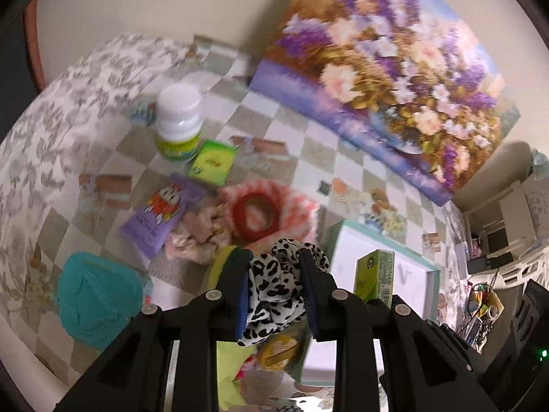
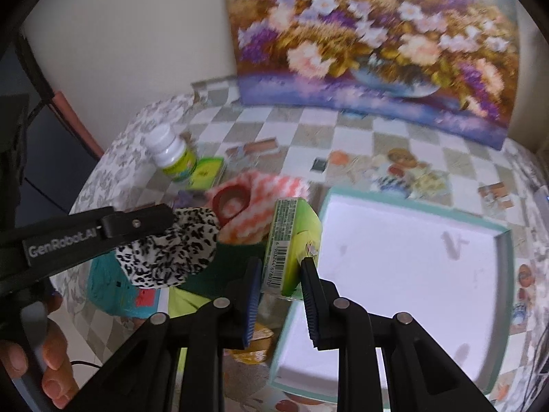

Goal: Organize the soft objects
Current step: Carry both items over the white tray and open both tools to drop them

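My left gripper (image 1: 274, 267) is shut on a black-and-white leopard scrunchie (image 1: 274, 292) and holds it above the table; the scrunchie also shows in the right wrist view (image 2: 171, 250). My right gripper (image 2: 279, 267) is shut on a small green carton (image 2: 295, 243), held over the left edge of a white tray with a teal rim (image 2: 394, 257). The carton (image 1: 375, 274) and tray (image 1: 408, 271) also show in the left wrist view. A pink-and-white cloth with a red ring (image 1: 267, 213), a pale pink scrunchie (image 1: 195, 237) and a teal cloth (image 1: 96, 295) lie on the table.
A white bottle (image 1: 178, 123), a green packet (image 1: 212, 161) and a purple packet (image 1: 161, 213) lie on the checkered tablecloth (image 1: 308, 144). A flower painting (image 1: 394, 68) leans against the back wall. A yellow item (image 1: 278, 350) lies below my left gripper.
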`<state>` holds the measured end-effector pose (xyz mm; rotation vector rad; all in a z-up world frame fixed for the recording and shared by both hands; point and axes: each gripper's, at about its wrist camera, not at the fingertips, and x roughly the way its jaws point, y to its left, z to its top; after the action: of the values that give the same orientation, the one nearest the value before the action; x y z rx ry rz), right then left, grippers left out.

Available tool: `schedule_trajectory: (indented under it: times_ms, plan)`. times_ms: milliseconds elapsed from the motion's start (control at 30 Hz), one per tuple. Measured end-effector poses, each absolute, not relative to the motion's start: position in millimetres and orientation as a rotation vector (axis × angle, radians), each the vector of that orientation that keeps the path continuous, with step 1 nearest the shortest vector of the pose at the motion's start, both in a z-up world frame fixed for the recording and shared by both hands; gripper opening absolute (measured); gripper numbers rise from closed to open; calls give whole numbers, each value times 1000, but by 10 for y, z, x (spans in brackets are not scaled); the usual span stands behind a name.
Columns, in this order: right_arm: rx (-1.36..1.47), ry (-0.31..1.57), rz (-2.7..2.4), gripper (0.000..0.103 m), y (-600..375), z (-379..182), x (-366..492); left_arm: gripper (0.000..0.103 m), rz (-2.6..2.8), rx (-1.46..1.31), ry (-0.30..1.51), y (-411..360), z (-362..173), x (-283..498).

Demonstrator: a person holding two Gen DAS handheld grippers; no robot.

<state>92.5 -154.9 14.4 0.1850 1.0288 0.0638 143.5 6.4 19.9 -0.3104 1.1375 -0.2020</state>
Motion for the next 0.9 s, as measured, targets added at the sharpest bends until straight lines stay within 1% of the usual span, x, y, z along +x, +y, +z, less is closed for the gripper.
schedule_trajectory:
  times_ms: [233, 500, 667, 733, 800, 867, 900]
  plan:
    - [175, 1031, -141, 25, -2112, 114, 836, 28, -311, -253, 1160, -436, 237, 1407]
    - [188, 1100, -348, 25, -2762, -117, 748, 29, -421, -127, 1206, -1204, 4, 1377]
    - [217, 1136, -404, 26, -2998, -266, 727, 29, -468, -95, 1218, -1482, -136, 1391]
    - [215, 1144, -423, 28, -3026, -287, 707, 33, -485, -81, 1221, -1556, -170, 1384]
    - [213, 1147, -434, 28, -3015, -289, 701, 42, -494, -77, 1223, -1579, -184, 1387]
    - [210, 1150, -433, 28, -3002, -291, 709, 43, -495, -85, 1215, -1545, -162, 1394]
    - [205, 1153, -431, 28, -2987, -287, 706, 49, -492, -92, 1209, -1517, -144, 1401]
